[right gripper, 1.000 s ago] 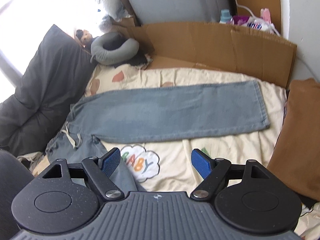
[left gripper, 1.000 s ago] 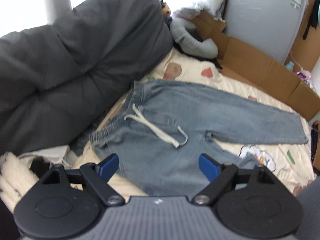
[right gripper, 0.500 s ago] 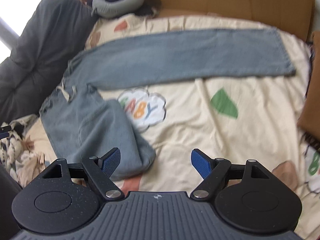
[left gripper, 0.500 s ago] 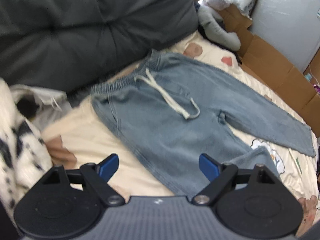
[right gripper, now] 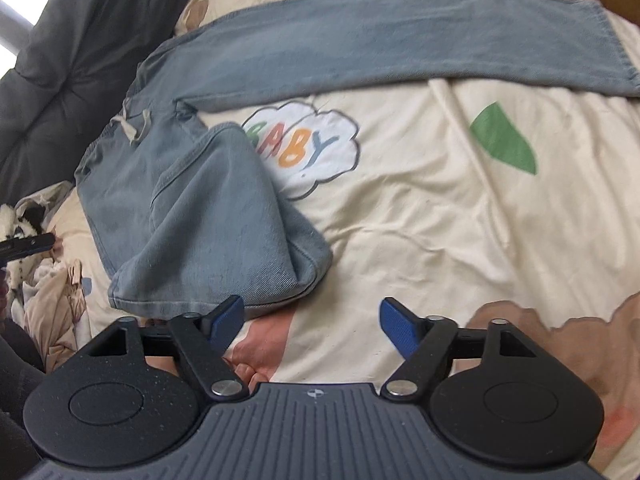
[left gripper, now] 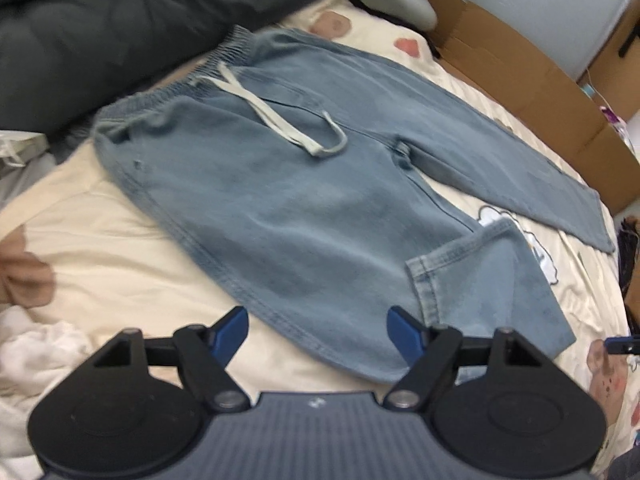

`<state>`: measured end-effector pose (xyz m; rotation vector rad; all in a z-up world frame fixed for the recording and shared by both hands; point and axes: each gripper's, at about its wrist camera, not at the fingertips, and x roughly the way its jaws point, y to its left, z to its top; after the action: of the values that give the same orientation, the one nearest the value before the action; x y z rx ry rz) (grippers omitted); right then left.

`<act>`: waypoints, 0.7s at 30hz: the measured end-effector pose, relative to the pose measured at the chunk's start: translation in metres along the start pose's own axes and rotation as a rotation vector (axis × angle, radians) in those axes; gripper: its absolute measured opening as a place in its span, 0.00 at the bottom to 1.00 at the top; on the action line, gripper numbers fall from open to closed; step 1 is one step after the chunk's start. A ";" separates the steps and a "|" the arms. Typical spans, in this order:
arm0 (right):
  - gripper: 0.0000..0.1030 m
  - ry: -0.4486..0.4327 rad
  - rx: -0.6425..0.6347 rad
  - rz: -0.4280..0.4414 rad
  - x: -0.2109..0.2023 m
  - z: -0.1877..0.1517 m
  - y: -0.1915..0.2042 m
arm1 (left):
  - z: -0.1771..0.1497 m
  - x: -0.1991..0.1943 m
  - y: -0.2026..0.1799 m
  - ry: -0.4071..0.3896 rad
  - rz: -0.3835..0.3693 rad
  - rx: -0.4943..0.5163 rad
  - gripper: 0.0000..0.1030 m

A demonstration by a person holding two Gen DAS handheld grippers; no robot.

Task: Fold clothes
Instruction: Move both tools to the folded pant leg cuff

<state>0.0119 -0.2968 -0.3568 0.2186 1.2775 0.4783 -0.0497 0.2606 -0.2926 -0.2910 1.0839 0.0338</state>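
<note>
Light blue jeans [left gripper: 304, 200] lie on the cream printed bedsheet [right gripper: 420, 240], waistband toward the dark grey duvet [left gripper: 100, 28], one leg stretched flat, the other doubled back over itself. Left gripper [left gripper: 318, 330] sits low over the folded leg's near edge, jaws spread, holding nothing. Right gripper [right gripper: 312, 322] sits beside the folded hem, jaws likewise spread and empty.

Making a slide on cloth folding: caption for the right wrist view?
Open right gripper hovers by light-blue jeans, one leg doubled back, on a cream bedsheet.
</note>
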 end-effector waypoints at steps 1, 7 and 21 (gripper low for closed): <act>0.72 0.013 -0.001 0.005 0.005 -0.001 0.001 | 0.000 0.004 -0.003 0.005 -0.009 0.004 0.74; 0.66 0.044 0.007 0.032 0.028 -0.011 0.005 | 0.002 0.029 -0.025 0.044 -0.063 0.066 0.70; 0.62 0.065 0.021 0.052 0.045 -0.011 0.008 | 0.030 0.104 -0.085 0.082 -0.185 0.275 0.64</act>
<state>0.0090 -0.2698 -0.3954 0.2558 1.3431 0.5204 0.0393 0.1749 -0.3519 -0.1446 1.1243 -0.2930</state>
